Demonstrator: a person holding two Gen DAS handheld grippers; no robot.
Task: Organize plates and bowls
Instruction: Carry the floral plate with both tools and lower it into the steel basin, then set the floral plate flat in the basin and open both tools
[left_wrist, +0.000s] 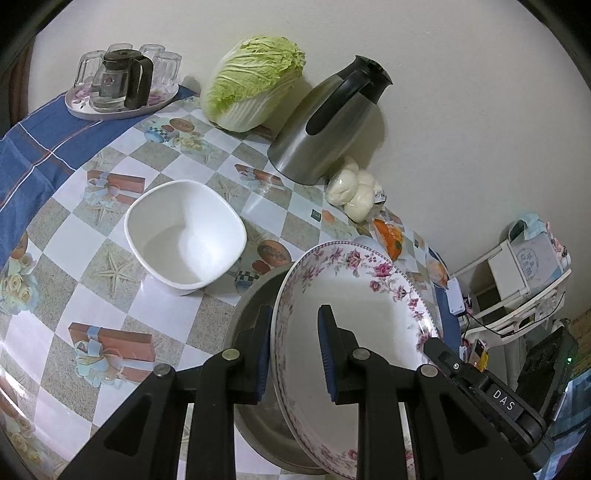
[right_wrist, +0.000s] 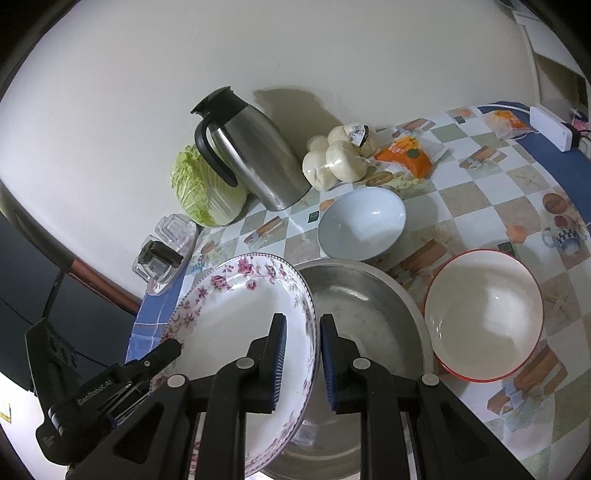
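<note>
Both grippers are working at one floral plate (left_wrist: 354, 314), which is standing tilted on edge over a steel basin (left_wrist: 251, 306) on the checked tablecloth (left_wrist: 177, 317).

Left wrist view: the left gripper (left_wrist: 295, 354) is straddling the plate's rim, one blue pad behind the rim and the other inside the plate's well; a gap is showing between the inner pad and the plate, so whether the jaws are pinching cannot be told. The right gripper (left_wrist: 480, 380) is reaching in at the plate's far edge. A white square bowl (left_wrist: 184, 232) is sitting apart to the left of the basin. Along the wall are standing a tray of glasses (left_wrist: 118, 81), a cabbage (left_wrist: 255, 85), a steel jug (left_wrist: 328, 122) and a bag of buns (left_wrist: 354, 192).

Right wrist view: the right gripper (right_wrist: 303, 362) is nearly closed across the plate's (right_wrist: 236, 325) rim, one pad on each face. The left gripper (right_wrist: 155, 362) is meeting the opposite edge. The basin (right_wrist: 362, 314) is lying just beside and partly under the plate. A pale blue bowl (right_wrist: 362, 221) is sitting behind the basin; a red-rimmed bowl (right_wrist: 484, 314) is sitting at the basin's right, very near its rim.
</note>
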